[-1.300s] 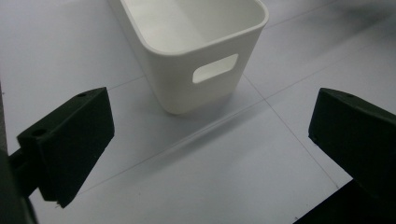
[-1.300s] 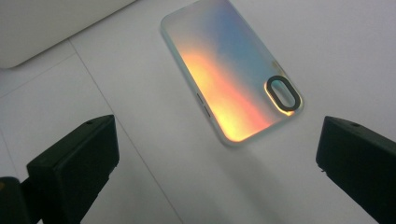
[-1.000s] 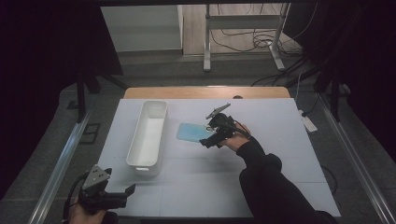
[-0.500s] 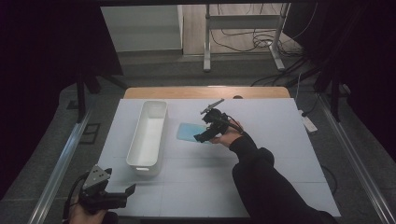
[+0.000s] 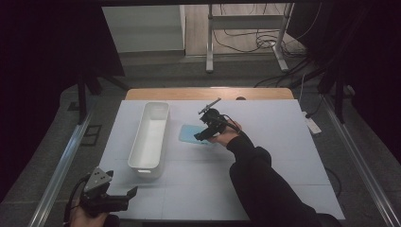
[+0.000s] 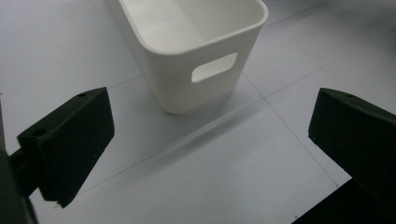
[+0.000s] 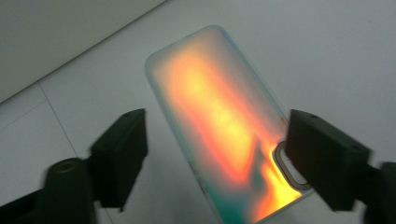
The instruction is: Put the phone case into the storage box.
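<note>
A phone case (image 5: 188,133) lies flat on the white table, pale blue in the high view, glowing orange and teal (image 7: 215,107) in the right gripper view. My right gripper (image 5: 201,135) is low over its near end. Its jaws (image 7: 219,144) have just been closing and stand open on either side of the case, the left one clearly apart from its edge. To the left of the case stands a long white bin (image 5: 144,166), with nothing in it. My left gripper (image 5: 124,198) rests open at the table's front left corner, pointing at the bin's near end wall (image 6: 187,88).
The white table (image 5: 293,132) has thin seam lines across it. The person's dark sleeve (image 5: 260,184) reaches in from the bottom right. A wooden strip (image 5: 208,93) edges the far side, with metal rails along both sides on the floor.
My right gripper has moved left and slightly down, ending over the phone case's right end. The left gripper has stayed in place.
</note>
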The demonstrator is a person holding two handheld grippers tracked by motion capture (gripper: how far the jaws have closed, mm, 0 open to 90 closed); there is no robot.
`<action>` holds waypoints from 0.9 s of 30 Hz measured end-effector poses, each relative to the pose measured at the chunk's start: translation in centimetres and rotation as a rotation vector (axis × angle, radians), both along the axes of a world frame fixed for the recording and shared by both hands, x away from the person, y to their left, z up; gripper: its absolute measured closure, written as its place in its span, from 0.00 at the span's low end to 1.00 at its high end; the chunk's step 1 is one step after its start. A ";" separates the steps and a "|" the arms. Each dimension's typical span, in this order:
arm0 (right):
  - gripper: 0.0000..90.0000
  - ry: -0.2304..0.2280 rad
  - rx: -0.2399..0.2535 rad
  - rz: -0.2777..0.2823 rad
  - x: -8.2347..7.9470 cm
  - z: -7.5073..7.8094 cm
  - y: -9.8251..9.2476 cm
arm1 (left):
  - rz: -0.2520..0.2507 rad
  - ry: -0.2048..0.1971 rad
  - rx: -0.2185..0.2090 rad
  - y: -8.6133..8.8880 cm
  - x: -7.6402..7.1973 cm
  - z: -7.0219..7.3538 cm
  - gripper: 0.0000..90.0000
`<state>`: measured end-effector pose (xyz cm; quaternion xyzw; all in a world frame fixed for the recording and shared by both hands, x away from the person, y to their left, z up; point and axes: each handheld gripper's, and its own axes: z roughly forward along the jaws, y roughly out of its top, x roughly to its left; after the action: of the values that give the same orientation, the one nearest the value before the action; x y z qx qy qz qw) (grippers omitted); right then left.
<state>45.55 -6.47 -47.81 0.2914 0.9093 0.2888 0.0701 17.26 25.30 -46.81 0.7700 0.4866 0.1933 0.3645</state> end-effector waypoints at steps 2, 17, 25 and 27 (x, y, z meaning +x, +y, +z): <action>0.38 0.015 0.002 0.005 0.1 -0.1 0.0 | 0.000 0.000 0.000 0.0 0.0 0.0 0.01; 0.99 0.012 0.009 -0.021 2.5 -0.9 1.2 | -0.003 0.001 -0.002 0.0 0.0 0.0 0.01; 0.99 0.003 -0.003 -0.061 3.9 -1.6 2.0 | -0.006 0.000 0.000 0.0 0.0 0.0 0.01; 0.99 -0.002 -0.007 -0.066 4.1 -1.8 2.1 | -0.007 0.000 0.001 0.0 0.0 0.0 0.01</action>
<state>49.69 -4.33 -49.57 0.3207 0.9002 0.2833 0.0815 17.26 25.28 -46.83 0.7719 0.4840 0.1924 0.3646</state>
